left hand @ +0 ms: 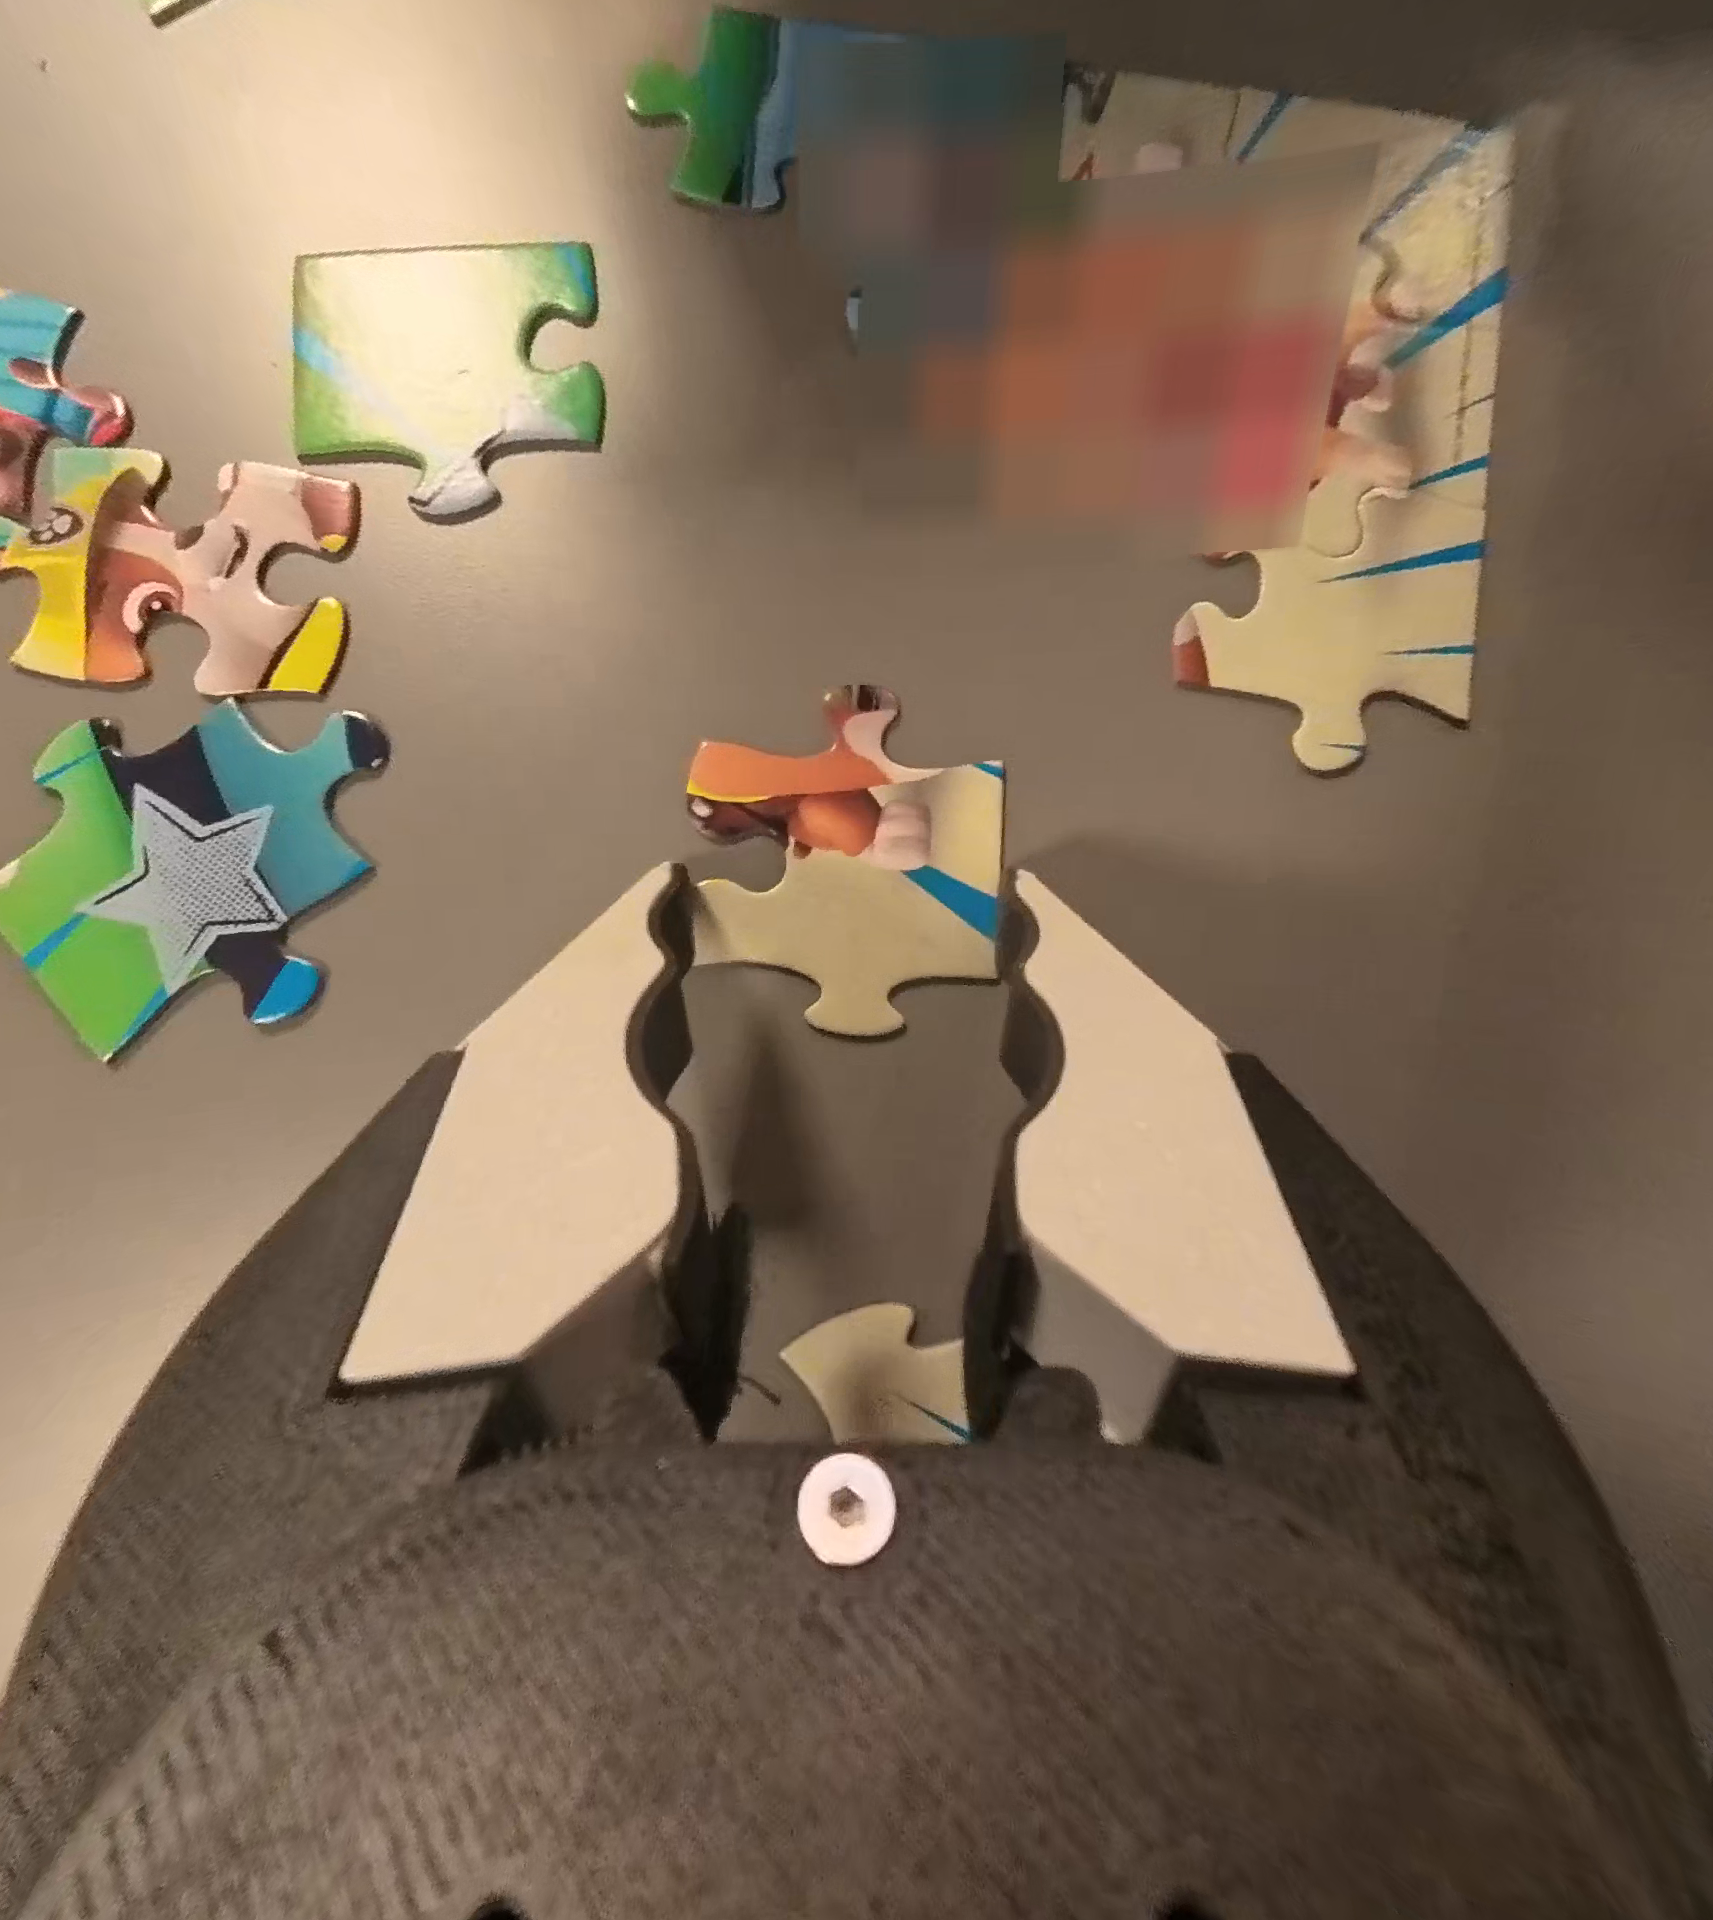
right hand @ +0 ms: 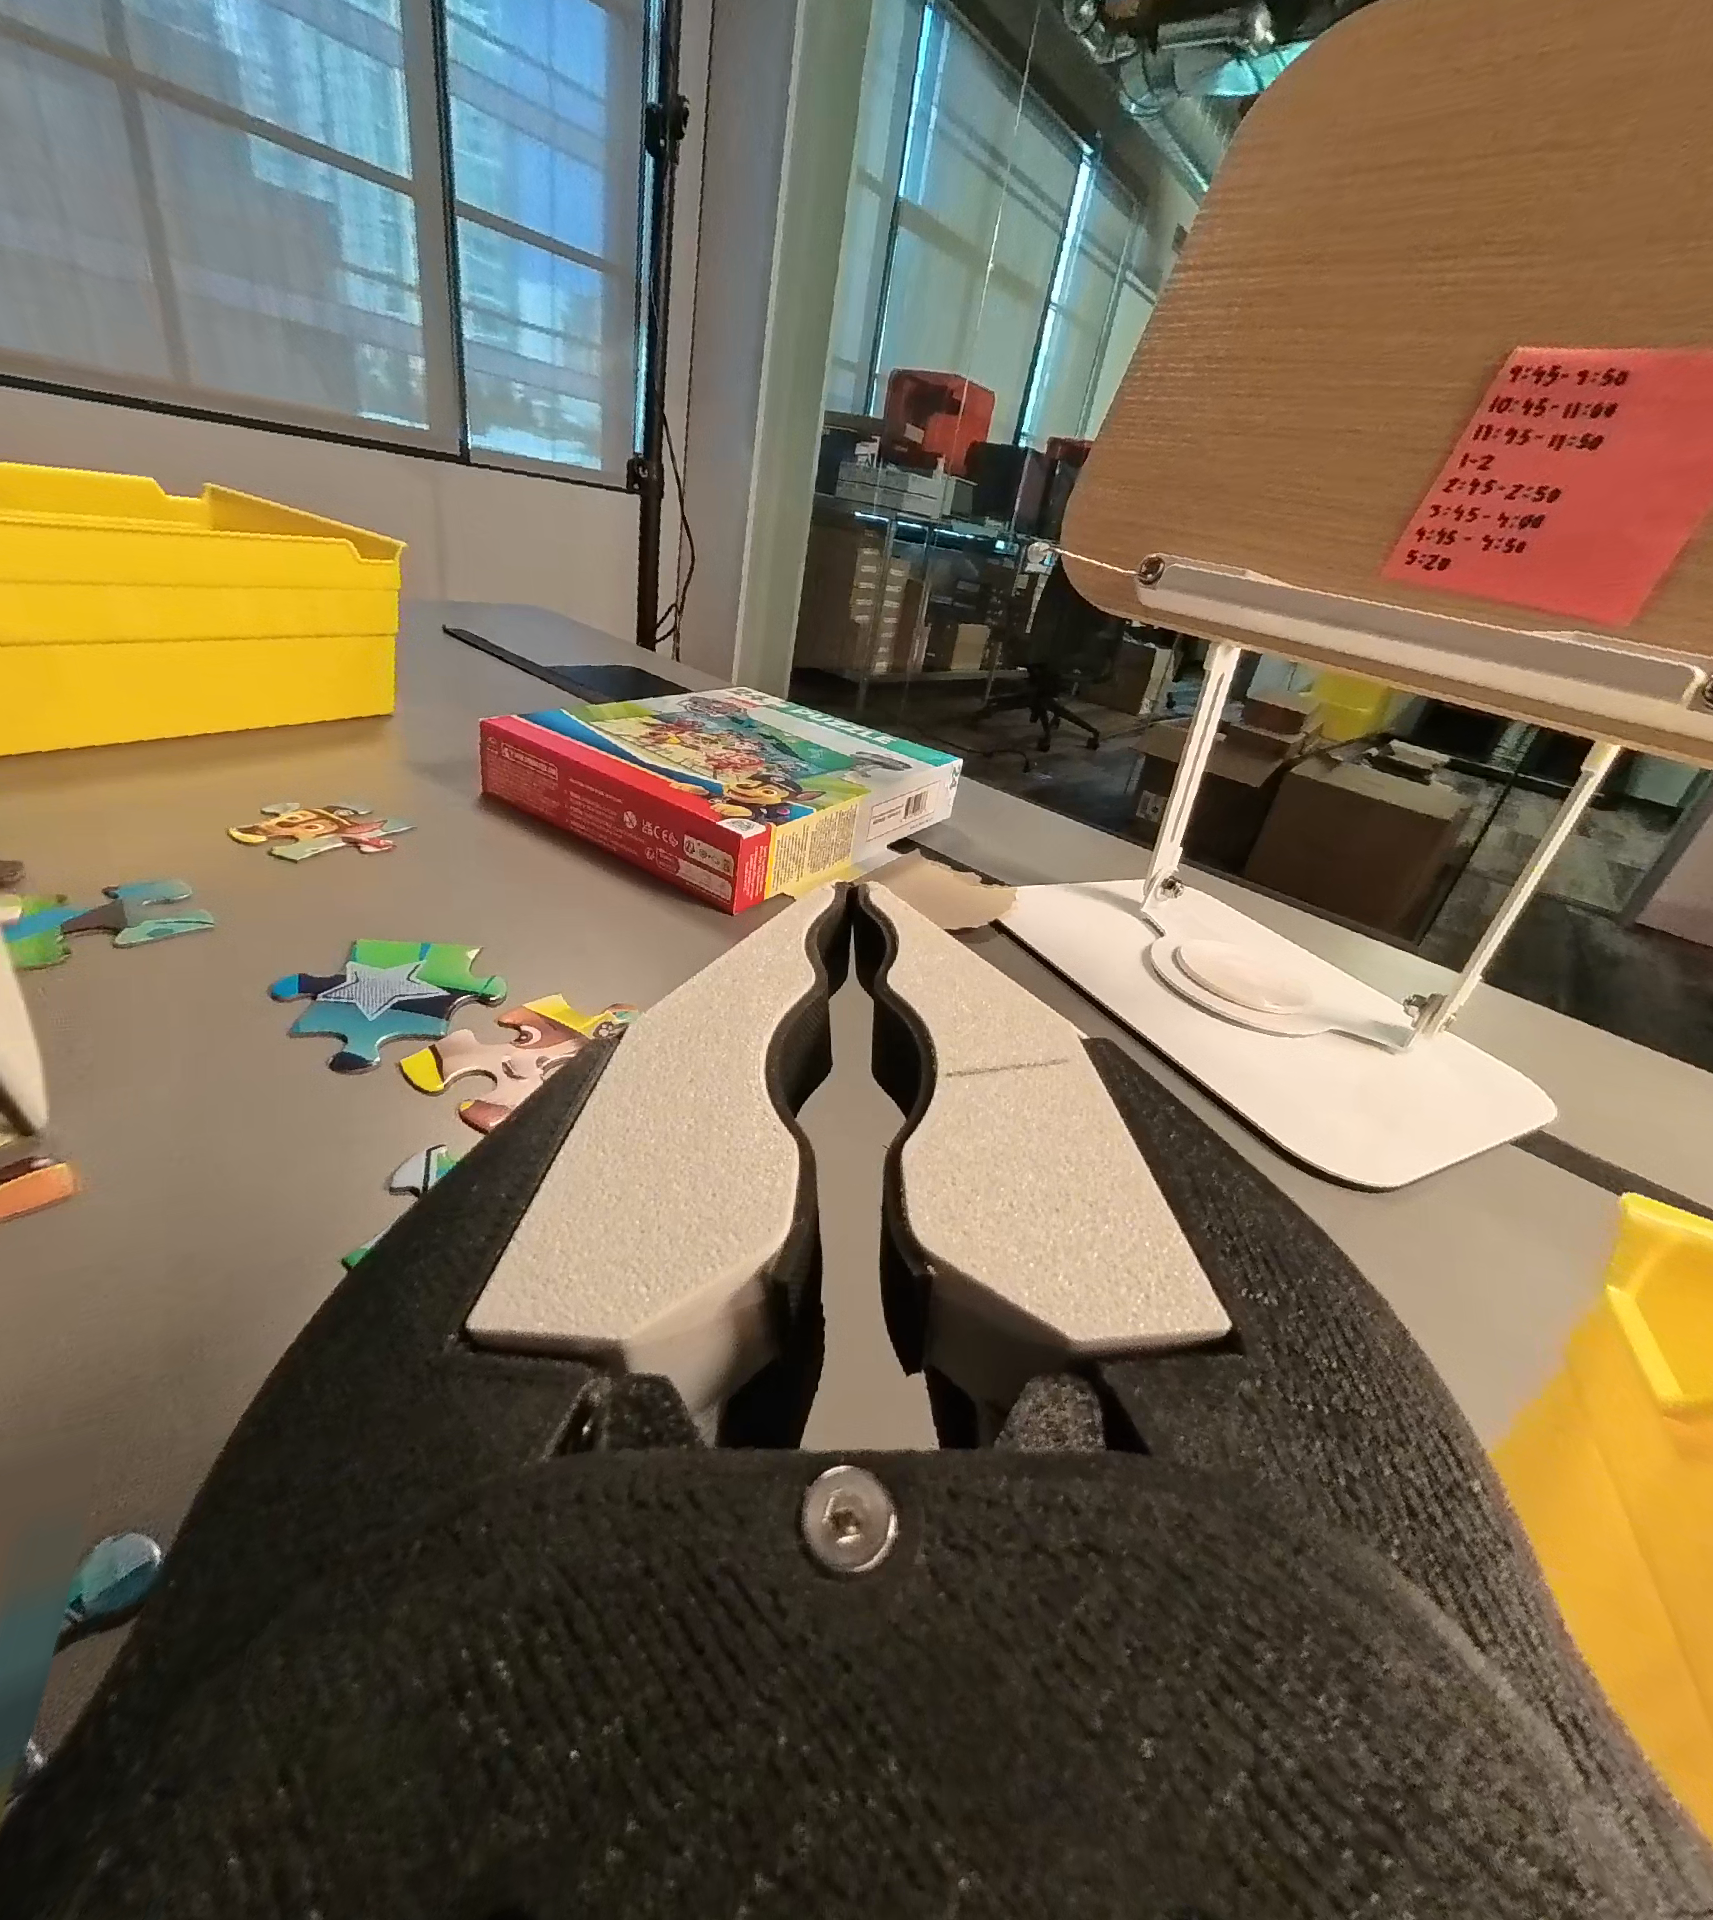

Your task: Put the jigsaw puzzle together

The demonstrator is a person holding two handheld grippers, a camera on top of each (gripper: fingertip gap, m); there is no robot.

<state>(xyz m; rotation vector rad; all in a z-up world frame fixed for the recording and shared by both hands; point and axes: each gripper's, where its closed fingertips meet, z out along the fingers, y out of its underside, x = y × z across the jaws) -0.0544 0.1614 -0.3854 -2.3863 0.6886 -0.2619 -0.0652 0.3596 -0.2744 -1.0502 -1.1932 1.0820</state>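
A grey tabletop (left hand: 831, 582) carries everything. In the left wrist view, the part-built cardboard jigsaw (left hand: 1392, 436), cream with blue streaks, lies at the far right, partly blurred over, well apart from the left gripper (left hand: 847, 883). That gripper's pale grey fingers (left hand: 561, 1091) stand at a middling width with a loose cream and orange puzzle piece (left hand: 862, 862) between their tips; its left and right edges meet the dark pads, and its far half reaches beyond the tips. Loose pieces lie to the left, among them a green and blue piece with a grey star (left hand: 177, 873).

The right wrist view alone shows the room: tall windows, a yellow plastic bin (right hand: 145, 613), a wooden-topped white stand (right hand: 1278, 1029) bearing a pink note, and a red and white flat puzzle box (right hand: 717, 790). The right gripper (right hand: 852, 899) has its tips meeting on nothing, just before the box's near corner.
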